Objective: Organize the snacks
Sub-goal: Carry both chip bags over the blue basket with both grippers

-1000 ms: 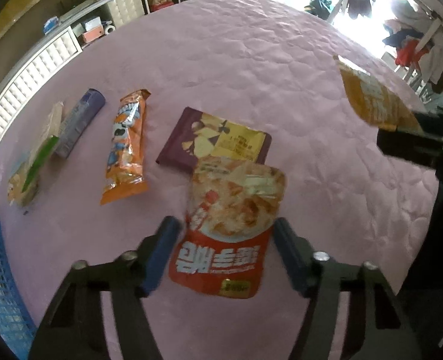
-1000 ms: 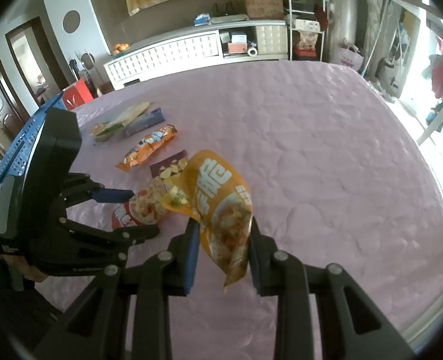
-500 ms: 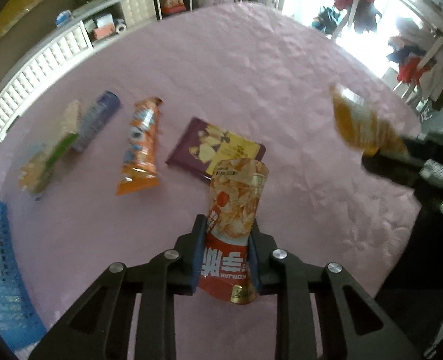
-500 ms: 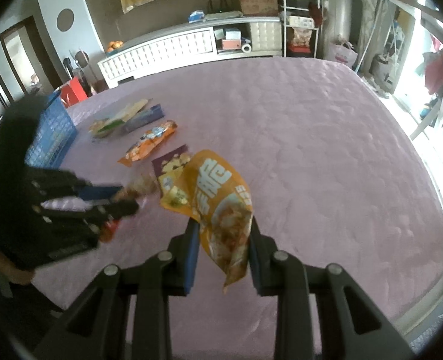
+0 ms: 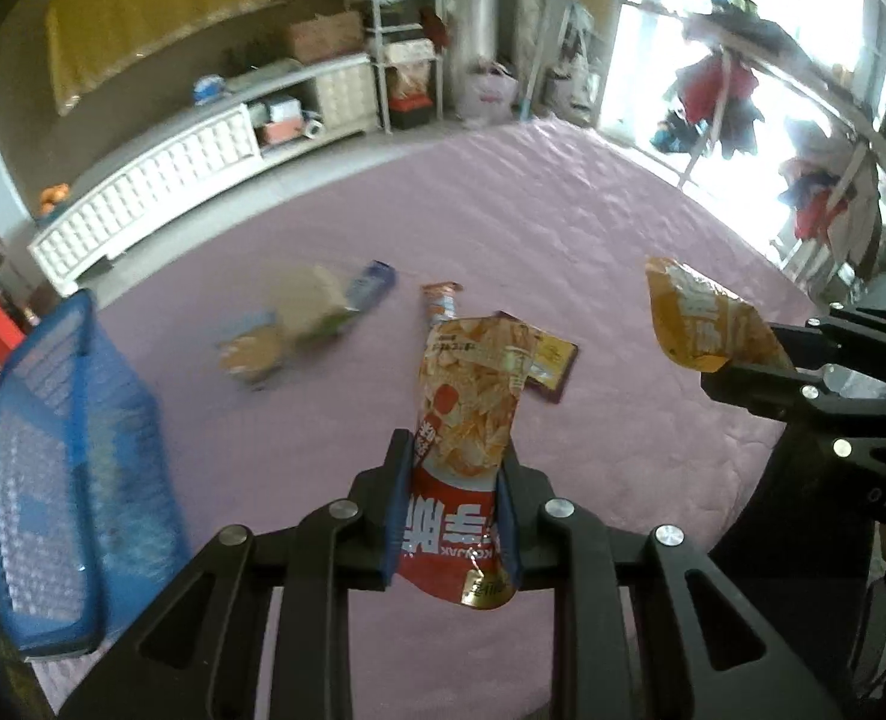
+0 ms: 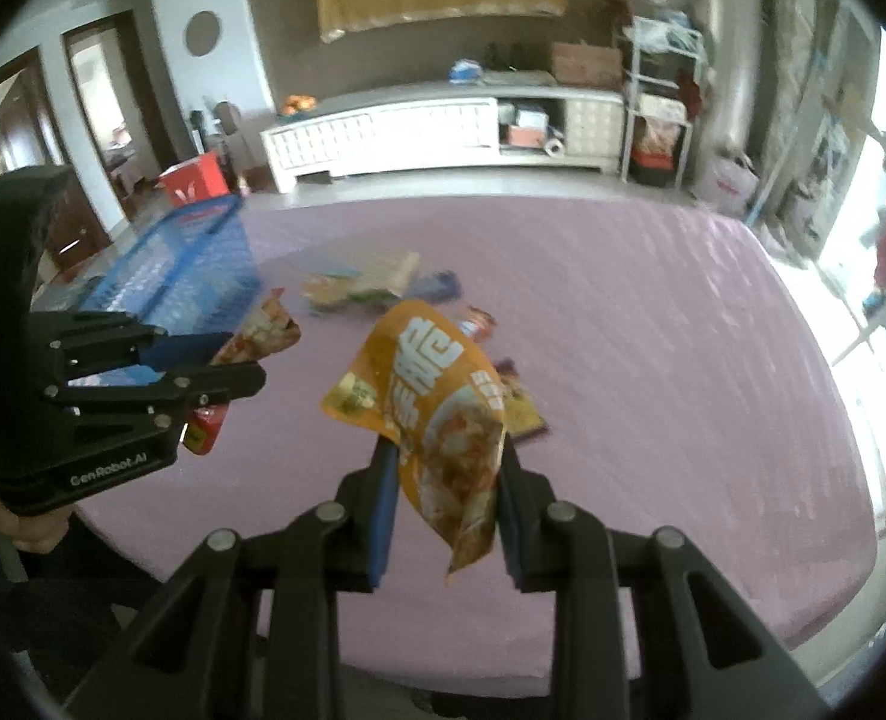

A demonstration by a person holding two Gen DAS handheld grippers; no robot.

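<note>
- Our left gripper (image 5: 454,483) is clamped on the red snack pouch (image 5: 470,420), lifted clear above the pink bedspread (image 5: 533,228).
- Our right gripper (image 6: 443,480) pinches the orange snack pouch (image 6: 437,414), also raised off the bedspread.
- Left on the bedspread we see a purple packet (image 5: 554,363), an orange stick pack (image 5: 441,300) and blurred wrappers (image 5: 299,324).
- The blue basket (image 5: 71,438) stands at the bedspread's left edge.
</note>
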